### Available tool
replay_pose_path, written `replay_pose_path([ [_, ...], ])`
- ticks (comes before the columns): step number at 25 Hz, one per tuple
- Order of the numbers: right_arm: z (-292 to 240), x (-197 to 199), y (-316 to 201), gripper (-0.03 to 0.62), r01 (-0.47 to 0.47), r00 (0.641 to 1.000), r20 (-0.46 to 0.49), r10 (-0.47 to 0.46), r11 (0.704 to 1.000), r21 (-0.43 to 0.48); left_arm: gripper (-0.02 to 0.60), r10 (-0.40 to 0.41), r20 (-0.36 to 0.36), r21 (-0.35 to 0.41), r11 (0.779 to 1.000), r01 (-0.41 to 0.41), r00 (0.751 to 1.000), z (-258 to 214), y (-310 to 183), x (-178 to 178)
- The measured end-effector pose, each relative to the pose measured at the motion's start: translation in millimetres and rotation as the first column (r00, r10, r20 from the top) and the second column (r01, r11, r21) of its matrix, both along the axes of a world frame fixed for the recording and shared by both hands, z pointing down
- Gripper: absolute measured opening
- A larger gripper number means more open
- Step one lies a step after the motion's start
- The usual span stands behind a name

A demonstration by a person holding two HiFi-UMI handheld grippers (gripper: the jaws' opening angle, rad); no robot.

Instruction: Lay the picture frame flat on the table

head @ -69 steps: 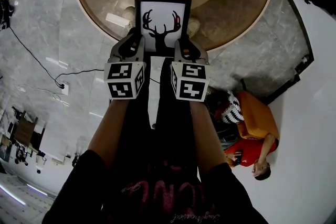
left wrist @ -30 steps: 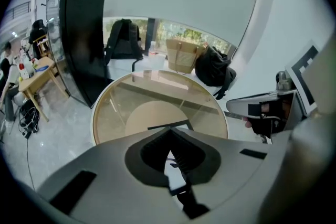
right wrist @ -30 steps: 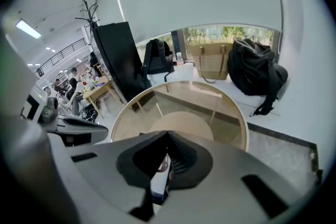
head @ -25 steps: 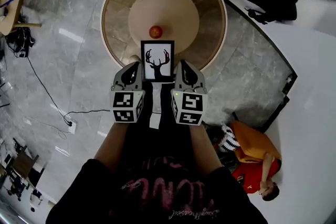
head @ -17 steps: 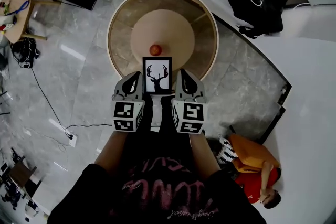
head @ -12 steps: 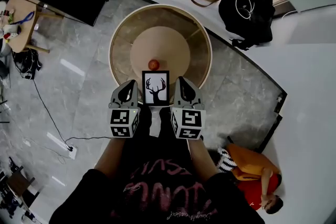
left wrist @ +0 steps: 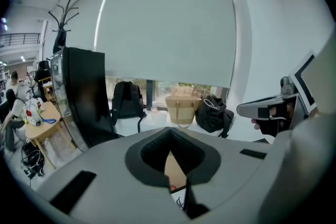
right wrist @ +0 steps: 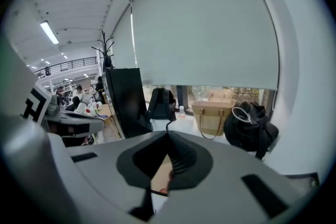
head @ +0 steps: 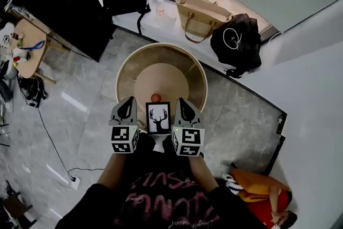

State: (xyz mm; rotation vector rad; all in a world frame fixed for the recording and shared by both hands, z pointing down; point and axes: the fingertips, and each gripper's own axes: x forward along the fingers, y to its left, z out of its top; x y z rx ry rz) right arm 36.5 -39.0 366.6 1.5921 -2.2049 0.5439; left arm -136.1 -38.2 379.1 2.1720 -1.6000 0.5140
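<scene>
Black-edged, the picture frame (head: pixel 158 118) with its antler print appears to lie face up on the round tabletop (head: pixel 188 79). It sits near the edge closest to the person, just short of a small red ball (head: pixel 156 97). The left gripper (head: pixel 127 102) and right gripper (head: pixel 184 102) flank it, each with jaws pressed together on nothing and pointing out at the room. I judge the frame is already let go, which is why both hang clear of it.
</scene>
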Motion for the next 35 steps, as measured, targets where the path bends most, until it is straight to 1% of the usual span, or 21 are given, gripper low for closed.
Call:
replay_pose_path([
  [7, -70.0, 6.7, -23.7, 0.021, -0.03, 1.0, 0.011, 0.029, 0.989, 0.144, 0.009, -0.017, -0.058, 0.106, 0.994, 0.023, 0.998, -67.0, -21.2, -2.9],
  [11, -102.5, 9.9, -29.3, 0.02, -0.038, 0.999, 0.005, 0.038, 0.977, 0.211, 0.009, -0.006, -0.052, 0.194, 0.981, 0.016, 0.999, -100.9, -31.3, -3.9],
  [18, -139.9, 9.2, -31.5, 0.021, -0.037, 0.999, -0.002, 0.039, 0.957, 0.288, 0.009, 0.023, -0.068, 0.256, 0.967, -0.005, 0.997, -138.9, -37.2, 1.4],
  [24, -166.8, 4.9, -32.0, 0.02, -0.031, 0.999, 0.006, 0.031, 0.94, 0.339, 0.009, 0.058, -0.074, 0.324, 0.946, -0.031, 0.996, -173.7, -42.7, 10.6],
  [27, -173.8, 1.8, -30.8, 0.021, -0.027, 1.0, 0.008, 0.026, 0.935, 0.353, 0.009, 0.06, -0.071, 0.335, 0.942, -0.033, 0.996, -178.3, -41.3, 11.0],
  [35, -171.8, 2.8, -27.8, 0.02, -0.018, 1.0, -0.012, 0.024, 0.932, 0.362, 0.009, 0.054, -0.07, 0.332, 0.943, -0.027, 0.996, -173.6, -36.1, 12.5],
])
